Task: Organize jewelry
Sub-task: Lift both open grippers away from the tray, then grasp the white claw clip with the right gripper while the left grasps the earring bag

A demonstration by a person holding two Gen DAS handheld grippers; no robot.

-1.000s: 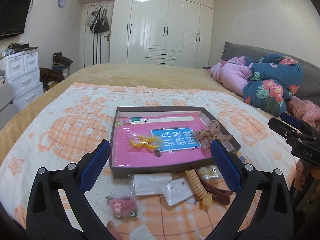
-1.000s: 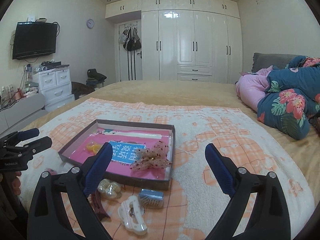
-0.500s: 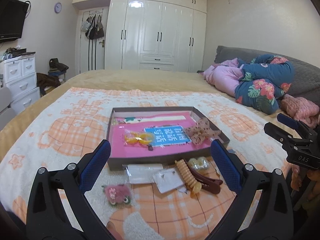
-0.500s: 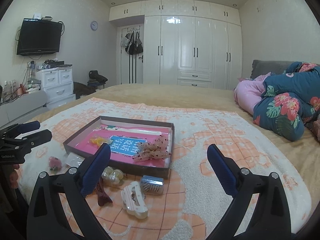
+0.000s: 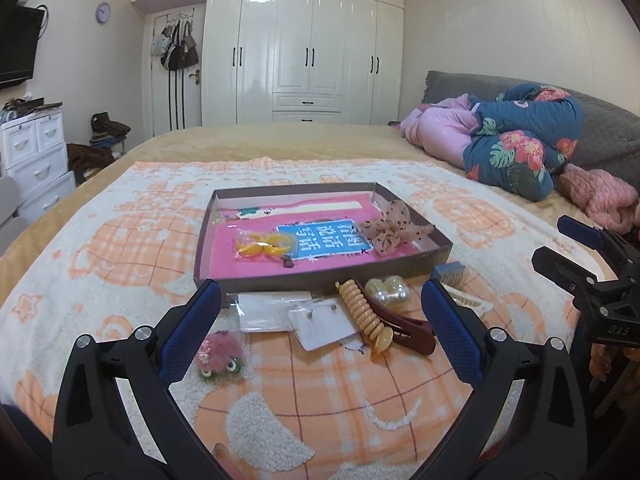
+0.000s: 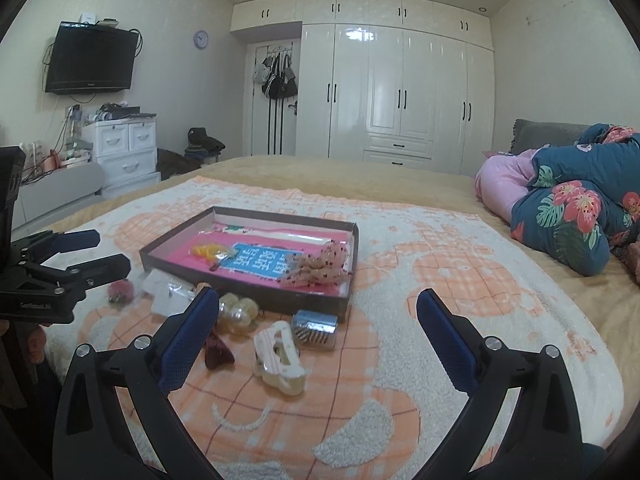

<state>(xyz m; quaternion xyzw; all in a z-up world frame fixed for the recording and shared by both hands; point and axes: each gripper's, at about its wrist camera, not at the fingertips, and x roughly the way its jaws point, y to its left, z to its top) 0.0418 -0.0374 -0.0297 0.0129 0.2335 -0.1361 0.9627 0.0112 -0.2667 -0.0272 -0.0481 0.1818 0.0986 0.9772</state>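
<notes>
Both tongs spread wide and empty: left tongs (image 5: 320, 320) over the clear earring packets (image 5: 308, 316), right tongs (image 6: 316, 320) over the white plastic claw clip (image 6: 278, 354). Loose pieces strewn along the near edge of the bed's orange-and-cream fleece blanket (image 5: 100, 248), just in front of the shallow brown cardboard tray with pink lining (image 5: 320, 276). Likely trouble: slipping off flat, slick packets, snagging fleece pile, or nudging the light tray while reaching past the spiral yellow hair clip (image 5: 364, 316).
</notes>
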